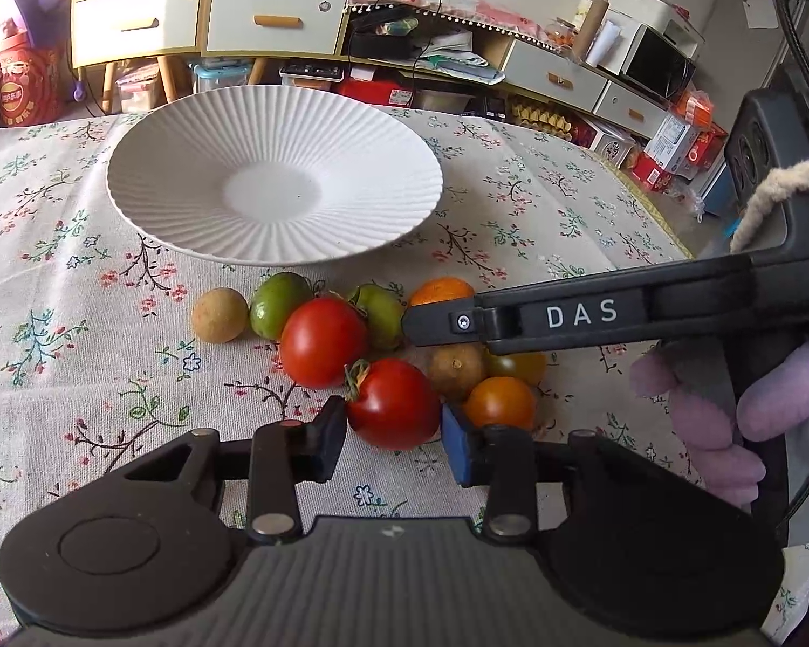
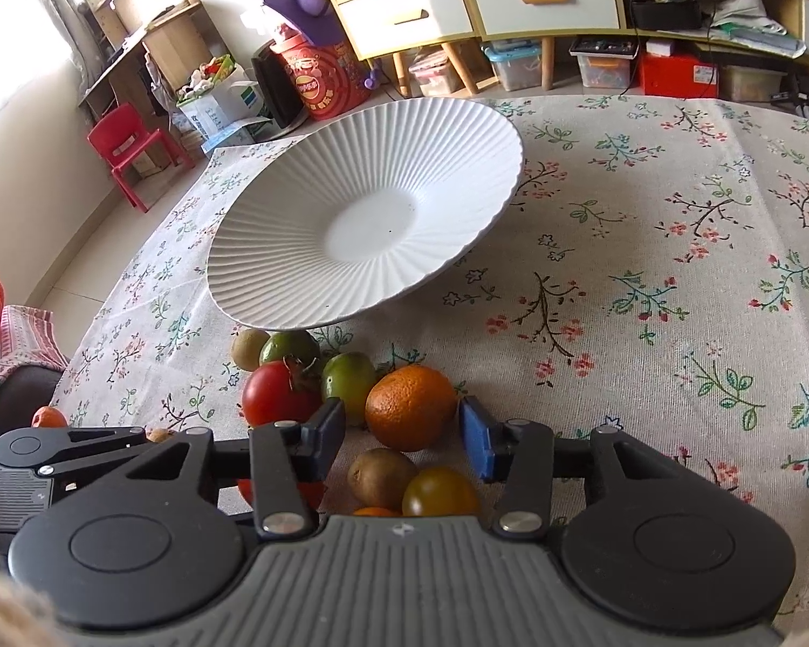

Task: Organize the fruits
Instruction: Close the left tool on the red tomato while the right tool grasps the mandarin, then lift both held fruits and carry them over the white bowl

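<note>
The left gripper (image 1: 393, 431) squeezed a red tomato (image 1: 393, 404). The right gripper (image 2: 404, 431) sat around an orange (image 2: 410, 407), pads not touching. The white plate (image 1: 189, 162) had nothing on it.

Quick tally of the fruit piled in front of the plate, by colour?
Red tomatoes: 2
Green fruit: 2
Orange fruit: 2
Brown fruit: 2
Dark yellow fruit: 1
Total: 9

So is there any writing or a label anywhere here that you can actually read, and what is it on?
"DAS": white letters on the black arm of the right gripper, seen from the left wrist camera.
Print on the red drum by the cabinet: too blurred to read.
Labels on the boxes on the floor: too small to read.
</note>
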`<state>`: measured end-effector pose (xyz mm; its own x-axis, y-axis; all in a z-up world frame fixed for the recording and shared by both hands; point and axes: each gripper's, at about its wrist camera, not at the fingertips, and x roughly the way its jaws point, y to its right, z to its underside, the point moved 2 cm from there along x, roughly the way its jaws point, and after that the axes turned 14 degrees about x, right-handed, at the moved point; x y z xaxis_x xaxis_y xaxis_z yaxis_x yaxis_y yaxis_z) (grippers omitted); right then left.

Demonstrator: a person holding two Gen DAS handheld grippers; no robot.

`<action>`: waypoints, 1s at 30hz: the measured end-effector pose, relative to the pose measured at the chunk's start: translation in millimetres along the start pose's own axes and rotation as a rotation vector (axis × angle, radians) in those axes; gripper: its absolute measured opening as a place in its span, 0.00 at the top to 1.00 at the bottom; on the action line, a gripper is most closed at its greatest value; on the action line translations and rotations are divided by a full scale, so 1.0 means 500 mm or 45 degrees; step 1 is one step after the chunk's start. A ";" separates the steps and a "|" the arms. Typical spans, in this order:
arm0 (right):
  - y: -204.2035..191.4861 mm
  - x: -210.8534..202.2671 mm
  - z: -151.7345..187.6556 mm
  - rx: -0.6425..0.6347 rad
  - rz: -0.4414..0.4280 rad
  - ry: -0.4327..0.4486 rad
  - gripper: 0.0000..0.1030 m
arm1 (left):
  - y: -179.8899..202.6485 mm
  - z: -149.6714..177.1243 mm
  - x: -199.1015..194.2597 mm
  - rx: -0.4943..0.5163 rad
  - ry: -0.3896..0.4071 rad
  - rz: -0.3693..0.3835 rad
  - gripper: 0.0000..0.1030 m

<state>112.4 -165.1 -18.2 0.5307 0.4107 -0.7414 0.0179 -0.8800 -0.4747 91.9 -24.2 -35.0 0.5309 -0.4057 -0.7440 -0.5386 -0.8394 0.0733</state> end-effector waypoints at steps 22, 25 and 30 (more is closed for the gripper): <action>-0.023 -0.055 -0.013 -0.059 0.009 0.109 0.69 | -0.014 -0.033 -0.062 -0.013 0.093 -0.071 0.66; -0.028 -0.065 -0.021 -0.056 -0.003 0.135 0.69 | -0.017 -0.052 -0.070 -0.018 0.129 -0.094 0.66; -0.028 -0.065 -0.040 -0.082 0.021 0.162 0.69 | -0.025 -0.085 -0.066 -0.023 0.174 -0.119 0.66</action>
<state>111.9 -170.8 22.2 0.6343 0.3664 -0.6807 0.0608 -0.9015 -0.4285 109.0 -15.6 16.9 0.6630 -0.3696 -0.6510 -0.4714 -0.8817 0.0205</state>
